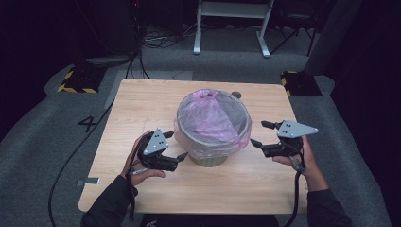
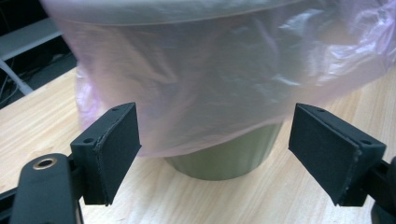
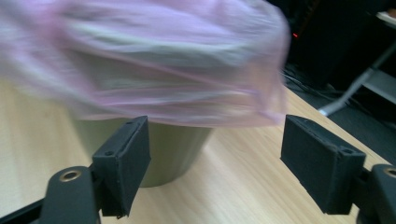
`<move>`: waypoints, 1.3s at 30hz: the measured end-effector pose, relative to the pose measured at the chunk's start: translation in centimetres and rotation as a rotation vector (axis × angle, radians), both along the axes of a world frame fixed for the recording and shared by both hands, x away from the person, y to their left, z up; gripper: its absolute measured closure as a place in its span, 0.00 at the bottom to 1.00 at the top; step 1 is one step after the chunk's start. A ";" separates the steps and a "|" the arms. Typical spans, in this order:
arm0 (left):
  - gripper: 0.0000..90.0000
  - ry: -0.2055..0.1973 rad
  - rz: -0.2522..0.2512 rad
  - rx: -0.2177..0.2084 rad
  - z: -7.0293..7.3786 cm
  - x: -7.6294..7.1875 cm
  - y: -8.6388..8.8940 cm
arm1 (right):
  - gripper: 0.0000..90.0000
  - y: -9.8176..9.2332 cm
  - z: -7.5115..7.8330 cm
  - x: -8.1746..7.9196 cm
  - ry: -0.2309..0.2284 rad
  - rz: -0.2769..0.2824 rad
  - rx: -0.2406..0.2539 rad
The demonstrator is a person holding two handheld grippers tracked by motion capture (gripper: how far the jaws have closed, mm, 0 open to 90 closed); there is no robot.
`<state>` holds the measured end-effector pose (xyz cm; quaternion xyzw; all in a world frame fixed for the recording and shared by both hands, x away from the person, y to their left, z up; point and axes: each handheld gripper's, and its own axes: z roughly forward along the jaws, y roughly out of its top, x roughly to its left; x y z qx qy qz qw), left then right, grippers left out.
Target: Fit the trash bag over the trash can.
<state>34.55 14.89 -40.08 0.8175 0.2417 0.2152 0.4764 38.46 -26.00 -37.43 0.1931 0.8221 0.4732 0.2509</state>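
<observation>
A green bin [image 1: 212, 158] lined with a pink plastic bag [image 1: 208, 118] stands mid-table [image 1: 142, 104], cables [image 1: 71, 161] trailing over the grey floor beyond. The left gripper [image 1: 175, 145] and right gripper [image 1: 259, 134] flank the bin just beside it, both with jaws spread, holding nothing, nothing between them and the bag.

A dark number "4" [image 1: 88, 124] is marked on the grey floor [image 1: 42, 142], at the left of the frame.

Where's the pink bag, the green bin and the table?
pink bag [image 1: 208, 116], high view, on the film stretched across the bin's mouth
green bin [image 2: 229, 156], left gripper view, on its bare lower wall
table [image 1: 142, 101], high view, on bare wood
</observation>
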 end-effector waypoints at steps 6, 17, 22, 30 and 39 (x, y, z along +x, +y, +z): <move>0.18 0.020 -0.005 0.011 -0.5 0.6 -1.5 | 0.26 2.3 -0.9 -1.4 -0.052 0.054 -0.049; 0.89 -0.016 0.017 0.073 -1.0 1.0 -1.9 | 0.98 3.3 -1.9 -1.9 -0.115 0.099 -0.046; 1.00 -0.016 -0.017 0.118 -1.7 1.0 -2.1 | 1.00 3.2 -2.4 -2.0 -0.079 0.120 -0.069; 1.00 0.041 -0.026 0.202 -4.2 1.9 -2.2 | 1.00 2.1 -4.2 -0.6 0.038 0.105 -0.093; 1.00 0.077 -0.034 0.250 -6.1 3.0 -2.8 | 1.00 1.5 -6.3 1.7 0.151 0.060 -0.115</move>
